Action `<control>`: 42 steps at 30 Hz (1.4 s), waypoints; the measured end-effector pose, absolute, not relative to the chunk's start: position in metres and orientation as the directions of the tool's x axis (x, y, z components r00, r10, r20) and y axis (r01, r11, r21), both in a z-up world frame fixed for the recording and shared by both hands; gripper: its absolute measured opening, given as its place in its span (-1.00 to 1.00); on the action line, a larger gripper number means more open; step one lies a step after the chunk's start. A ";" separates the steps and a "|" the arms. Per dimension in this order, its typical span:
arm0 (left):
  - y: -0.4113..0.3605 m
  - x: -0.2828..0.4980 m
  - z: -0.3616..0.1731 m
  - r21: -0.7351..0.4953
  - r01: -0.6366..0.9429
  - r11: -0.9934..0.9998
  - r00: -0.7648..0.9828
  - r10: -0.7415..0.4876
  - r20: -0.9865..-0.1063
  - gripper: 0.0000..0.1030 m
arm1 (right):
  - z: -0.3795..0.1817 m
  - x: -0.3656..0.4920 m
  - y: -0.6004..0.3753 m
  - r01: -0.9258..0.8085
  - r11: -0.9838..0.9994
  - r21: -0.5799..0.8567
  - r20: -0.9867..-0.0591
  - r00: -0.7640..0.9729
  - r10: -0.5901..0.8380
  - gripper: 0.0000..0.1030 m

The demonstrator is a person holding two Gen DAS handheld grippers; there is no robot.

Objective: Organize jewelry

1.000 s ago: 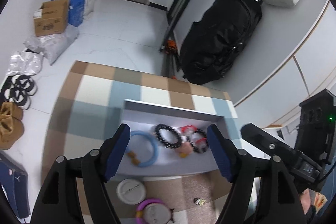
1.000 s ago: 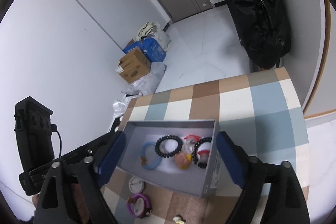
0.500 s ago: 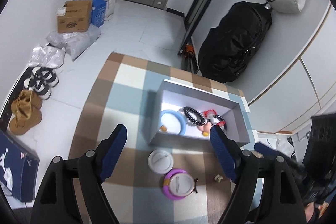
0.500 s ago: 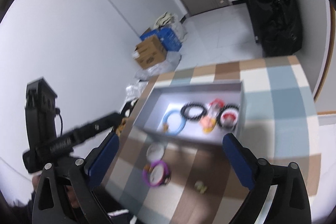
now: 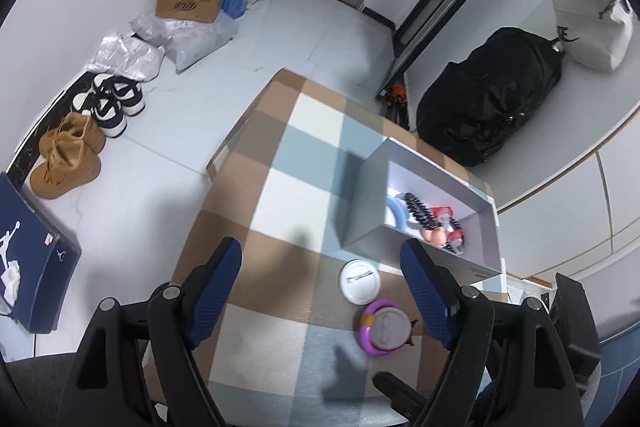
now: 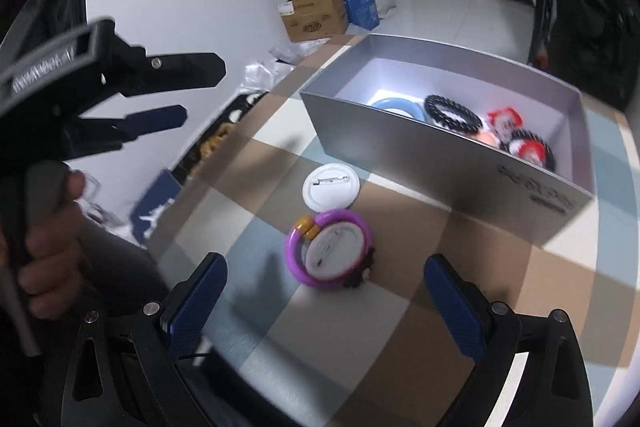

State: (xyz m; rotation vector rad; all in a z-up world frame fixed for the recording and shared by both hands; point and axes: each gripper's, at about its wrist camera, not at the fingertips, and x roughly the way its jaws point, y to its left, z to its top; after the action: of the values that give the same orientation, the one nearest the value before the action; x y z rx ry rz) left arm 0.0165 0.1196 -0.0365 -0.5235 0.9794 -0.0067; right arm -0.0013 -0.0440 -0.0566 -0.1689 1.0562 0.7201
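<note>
Underneath everything, a checked cloth (image 6: 400, 307) in brown, cream and pale blue squares, covering the table. Toward its far side, a grey open box (image 6: 404, 131), upright, with a blue ring (image 6: 396, 105), a black bead bracelet (image 6: 452, 115), a red-and-white piece (image 6: 504, 118) and a second black-beaded one (image 6: 530, 149) lying on its floor, side by side; something peach-coloured among them, too blurred to identify. Same box (image 5: 364, 203) seen from the left wrist camera, near the cloth's right edge. Just in front of the box, out on the cloth, a white round badge (image 6: 331, 185), pin side up; touching it on the near side, a purple ring (image 6: 328, 253) lying around a second white disc. Both outside the box. Left gripper (image 5: 322, 293) held above the near part of the cloth, jaws spread wide, nothing between them. Right gripper (image 6: 324, 303) likewise wide apart and empty, hovering over the purple ring.
</note>
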 end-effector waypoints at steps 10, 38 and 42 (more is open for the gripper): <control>0.133 0.014 -0.044 -0.449 -0.239 0.861 0.548 -0.263 -0.794 0.51 | -0.070 0.001 -0.026 -0.661 0.748 0.065 -0.877 0.320 0.359 0.03; 0.072 0.023 -0.062 -0.324 -0.075 0.943 0.405 -0.268 -0.874 0.51 | -0.082 0.065 -0.151 0.005 0.497 0.868 -0.493 0.139 0.859 0.23; 0.065 0.022 -0.063 -0.305 -0.047 0.951 0.394 -0.263 -0.881 0.51 | -0.064 0.063 -0.150 -0.073 0.597 0.799 -0.575 0.201 0.793 0.31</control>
State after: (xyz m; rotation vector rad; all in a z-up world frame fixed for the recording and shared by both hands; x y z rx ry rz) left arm 0.0220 0.0649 -0.0630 -0.3014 1.1624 -0.1398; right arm 0.0626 -0.1503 -0.0640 0.7256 1.2282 0.6855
